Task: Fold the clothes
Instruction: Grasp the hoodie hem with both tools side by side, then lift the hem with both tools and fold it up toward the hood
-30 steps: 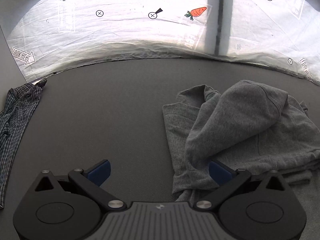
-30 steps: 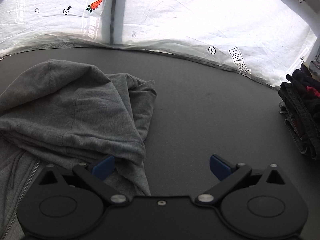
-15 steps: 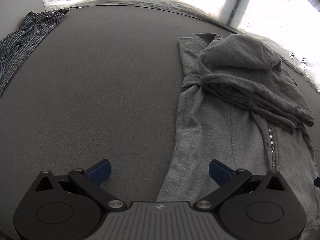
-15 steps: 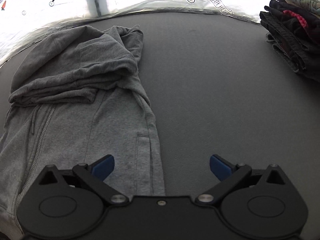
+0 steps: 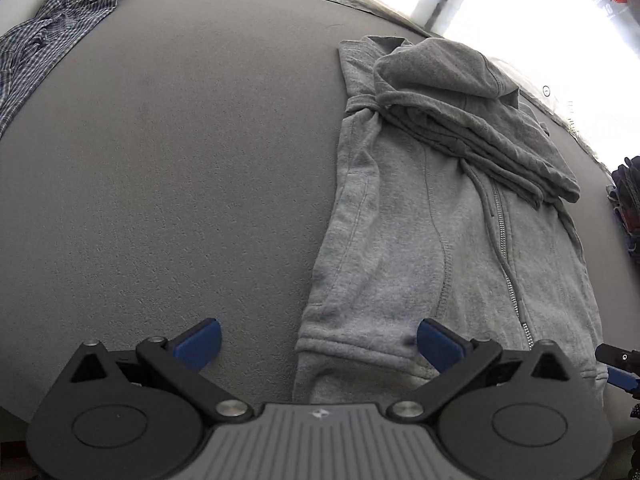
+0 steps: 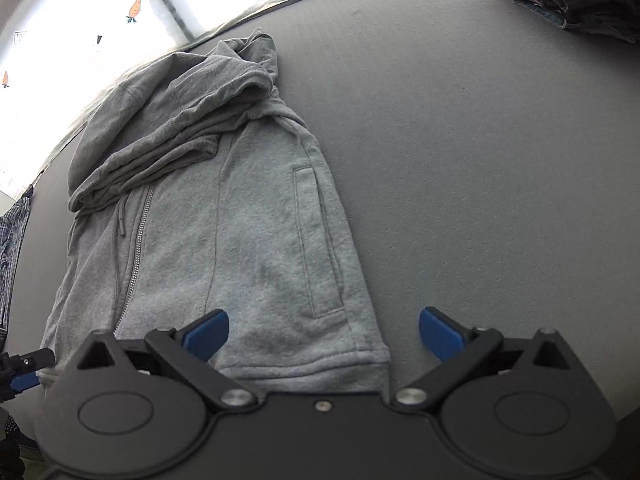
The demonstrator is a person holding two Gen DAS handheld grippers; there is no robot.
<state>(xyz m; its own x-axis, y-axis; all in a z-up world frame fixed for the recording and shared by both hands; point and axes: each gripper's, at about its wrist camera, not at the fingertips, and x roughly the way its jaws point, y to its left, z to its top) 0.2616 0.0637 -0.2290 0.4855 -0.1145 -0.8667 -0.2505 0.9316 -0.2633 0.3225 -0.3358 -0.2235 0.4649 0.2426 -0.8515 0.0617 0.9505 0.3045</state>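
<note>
Two claws are closing in on the grey hoodie's (image 5: 420, 208) hem.
Left claw (image 5: 318, 340) and right claw (image 6: 322, 330) are gaping, empty; gripping hem corners comes next.

A staged recording setup: a grey mat (image 5: 180, 160) edged at the frame top by white sheet (image 6: 80, 32) printed with carrots and target marks.

My matt black plastic fingers (image 5: 198, 338) carry blue pads over a soft grey fleece hoodie (image 5: 440, 220) with metal zip, on matt, finely grained grey tabletop (image 5: 180, 160).
</note>
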